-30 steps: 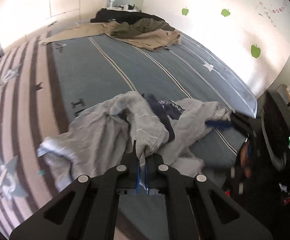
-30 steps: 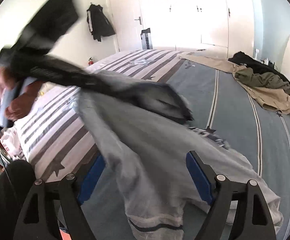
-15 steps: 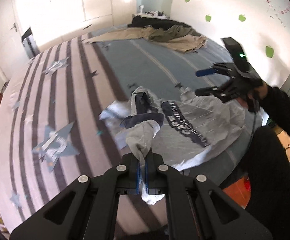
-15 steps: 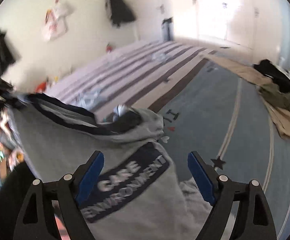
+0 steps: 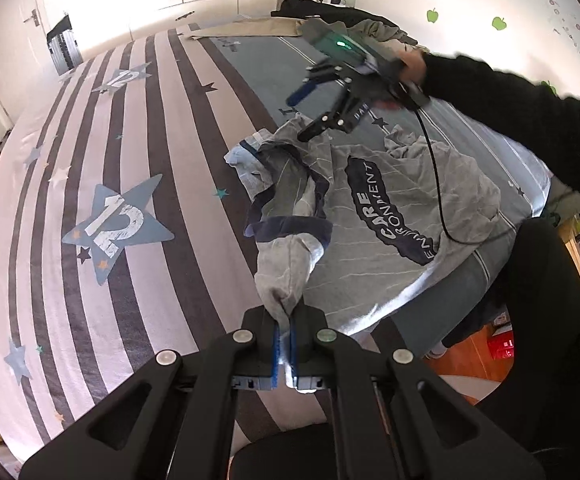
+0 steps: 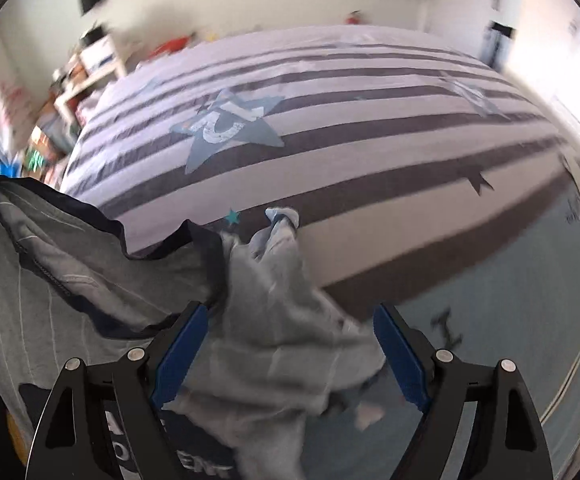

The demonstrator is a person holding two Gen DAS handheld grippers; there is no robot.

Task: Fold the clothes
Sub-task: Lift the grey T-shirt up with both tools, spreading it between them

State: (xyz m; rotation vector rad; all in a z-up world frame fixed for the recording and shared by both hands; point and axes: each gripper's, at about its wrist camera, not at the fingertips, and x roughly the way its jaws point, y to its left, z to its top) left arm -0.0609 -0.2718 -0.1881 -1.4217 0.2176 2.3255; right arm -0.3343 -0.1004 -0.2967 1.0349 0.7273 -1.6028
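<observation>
The grey shirt (image 5: 389, 216) lies crumpled on the bed (image 5: 102, 160), near its edge. The left tool (image 5: 284, 344) is squeezed tight on a bunched bit of the shirt. The right tool (image 6: 290, 344) hangs over the shirt. Its jaws are wide and closing a little, with loose cloth between them, but the blue pads (image 6: 180, 352) do not pinch it.

Shirt (image 5: 389, 216) reads "CARE"; bedspread star (image 5: 118, 224) reads "12".
</observation>
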